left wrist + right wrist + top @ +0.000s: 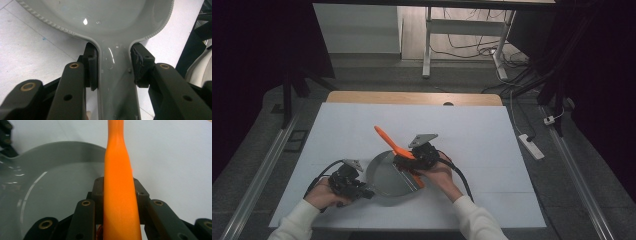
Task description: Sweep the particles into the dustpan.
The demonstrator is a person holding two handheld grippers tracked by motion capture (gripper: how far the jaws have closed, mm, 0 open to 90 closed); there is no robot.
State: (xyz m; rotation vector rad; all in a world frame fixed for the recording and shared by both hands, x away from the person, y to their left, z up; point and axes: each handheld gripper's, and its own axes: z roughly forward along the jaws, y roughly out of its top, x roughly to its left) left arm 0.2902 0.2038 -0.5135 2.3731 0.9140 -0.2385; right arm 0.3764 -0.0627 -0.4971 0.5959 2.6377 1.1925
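Setting: a person is sitting at a white table point(472, 150), forearms in white sleeves coming in from the bottom of the high view, one gripper in each hand.
Grey dustpan: it is lying near the front middle of the table point(387, 177), between the two grippers, its handle pointing toward the person's left.
Left gripper: it is resting low at the front left point(362, 191); in the left gripper view its jaws are pressing on both sides of the dustpan's handle point(116, 75), holding it.
Orange brush: it is slanting over the dustpan's right edge point(387, 137), its long handle pointing away and to the left; the bristle end is hidden by the hand.
Right gripper: it is sitting just right of the dustpan point(409, 160); in the right gripper view its jaws are clamping the orange handle point(120, 195) between them.
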